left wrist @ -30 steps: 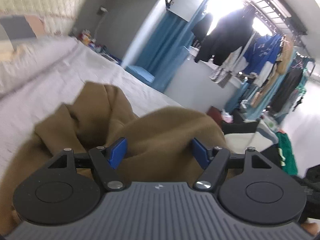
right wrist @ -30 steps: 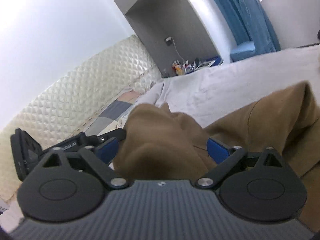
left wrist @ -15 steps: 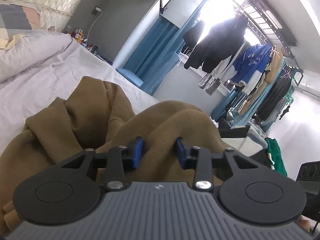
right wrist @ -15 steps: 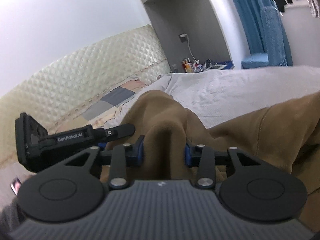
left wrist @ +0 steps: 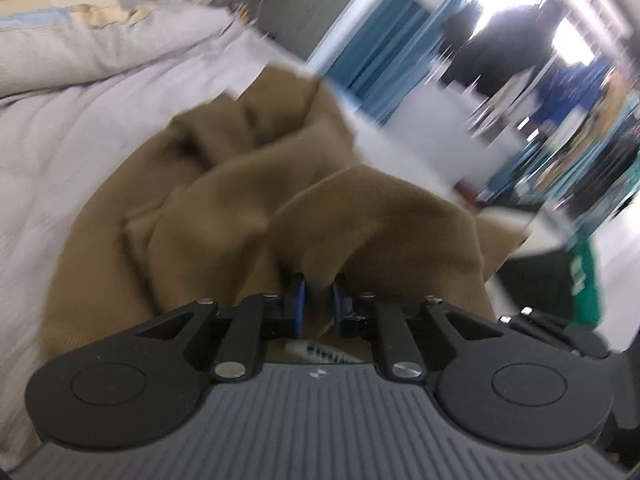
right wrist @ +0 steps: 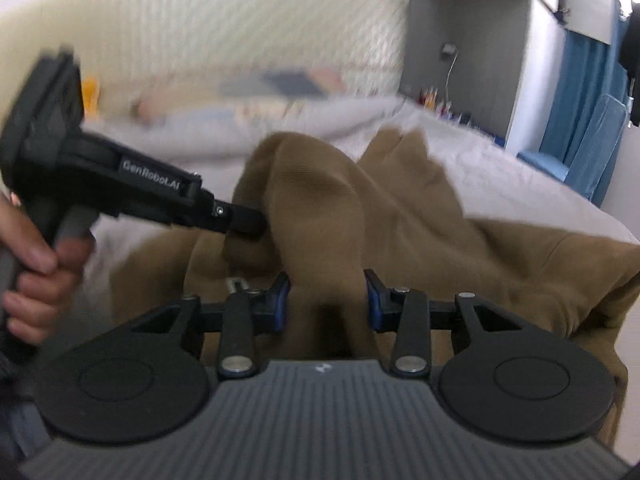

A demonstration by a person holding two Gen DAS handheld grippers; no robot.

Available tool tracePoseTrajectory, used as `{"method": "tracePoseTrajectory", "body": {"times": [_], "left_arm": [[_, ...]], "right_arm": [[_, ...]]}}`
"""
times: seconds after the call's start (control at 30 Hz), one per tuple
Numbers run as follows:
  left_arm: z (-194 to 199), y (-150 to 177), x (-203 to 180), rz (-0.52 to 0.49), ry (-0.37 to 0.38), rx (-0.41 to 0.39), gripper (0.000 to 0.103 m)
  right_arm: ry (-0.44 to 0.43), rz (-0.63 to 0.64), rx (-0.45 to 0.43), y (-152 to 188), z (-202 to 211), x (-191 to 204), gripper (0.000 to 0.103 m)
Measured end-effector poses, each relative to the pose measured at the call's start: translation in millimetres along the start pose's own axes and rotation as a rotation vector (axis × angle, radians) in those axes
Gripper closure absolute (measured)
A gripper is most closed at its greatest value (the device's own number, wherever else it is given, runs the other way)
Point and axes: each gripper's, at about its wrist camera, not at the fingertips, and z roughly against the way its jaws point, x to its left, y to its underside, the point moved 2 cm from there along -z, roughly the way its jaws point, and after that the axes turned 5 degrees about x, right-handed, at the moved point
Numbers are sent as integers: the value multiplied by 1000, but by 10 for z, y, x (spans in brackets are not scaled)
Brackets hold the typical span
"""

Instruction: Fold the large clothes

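Garment [left wrist: 224, 208]: soft, bulky, grip bunched folds | left gripper [left wrist: 319, 300]: jaws just closed, pinching cloth | right gripper [right wrist: 326, 300]: jaws clamping thick fold

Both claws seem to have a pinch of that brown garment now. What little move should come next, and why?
Probably lift both pinches and draw them apart. The left gripper has just closed on a thin fold of the brown garment, and the right gripper clamps a thicker ridge of it. The cloth lies bunched on the bed, so it likely needs spreading flat before any fold.
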Motion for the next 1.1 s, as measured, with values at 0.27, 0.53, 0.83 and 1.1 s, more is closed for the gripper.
{"method": "tracePoseTrajectory", "body": {"times": [0.27, 0.53, 0.83, 1.1], "left_arm": [[-106, 180, 22, 7, -91, 95, 87], [423, 33, -38, 2, -46, 47, 48], [543, -806, -204, -121, -59, -46, 39], [-607, -1553, -370, -196, -44, 61, 39]], "right_arm": [[34, -12, 113, 142, -111, 145, 60], [-116, -293, 35, 48, 332, -325, 44], [2, -687, -150, 132, 631, -1250, 35], [143, -903, -159, 436, 439, -1837, 33]]}}
